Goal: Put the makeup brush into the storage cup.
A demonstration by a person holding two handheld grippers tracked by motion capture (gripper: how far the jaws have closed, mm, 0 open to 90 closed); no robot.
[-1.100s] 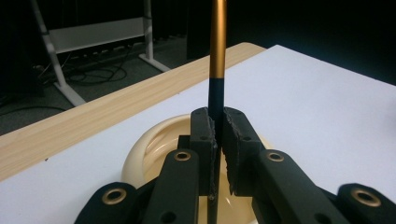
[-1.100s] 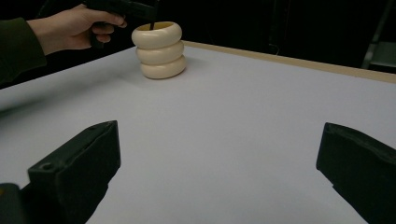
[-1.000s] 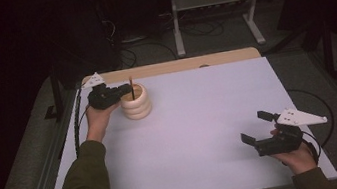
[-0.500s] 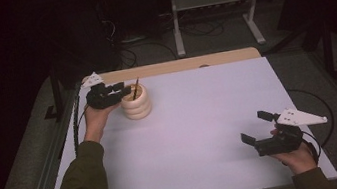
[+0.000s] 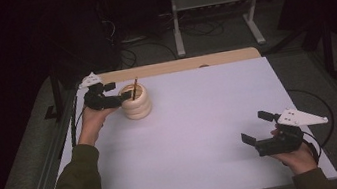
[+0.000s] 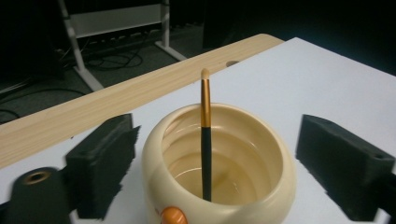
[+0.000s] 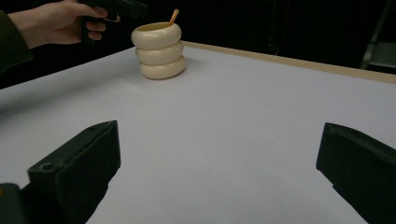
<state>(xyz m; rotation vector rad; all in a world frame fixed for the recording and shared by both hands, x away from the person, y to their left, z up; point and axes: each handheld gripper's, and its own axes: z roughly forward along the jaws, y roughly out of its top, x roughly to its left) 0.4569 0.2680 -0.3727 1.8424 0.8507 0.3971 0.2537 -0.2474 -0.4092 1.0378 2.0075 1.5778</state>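
A cream cup (image 5: 136,104) shaped like three stacked rings stands at the table's far left. A slim brush (image 5: 134,87) with a black handle and gold collar leans inside it. My left gripper (image 5: 119,91) sits just left of the cup's rim; its jaws have just been opening. In the left gripper view, the gripper (image 6: 217,127) is open, its pads wide on either side of the cup (image 6: 261,186) and touching neither the cup nor the brush (image 6: 205,140). My right gripper (image 5: 255,127) rests open and empty near the front right edge, as its own view (image 7: 219,135) shows.
The white tabletop (image 5: 200,120) has a bare wooden strip (image 5: 177,65) along its far edge. Beyond it stand a metal stand (image 5: 215,11) and floor cables. A dark frame rail (image 5: 45,163) runs along the table's left side.
The left gripper's jaws went from shut on the brush to open. The brush, upright before, now leans in the cup. The right gripper stayed put.
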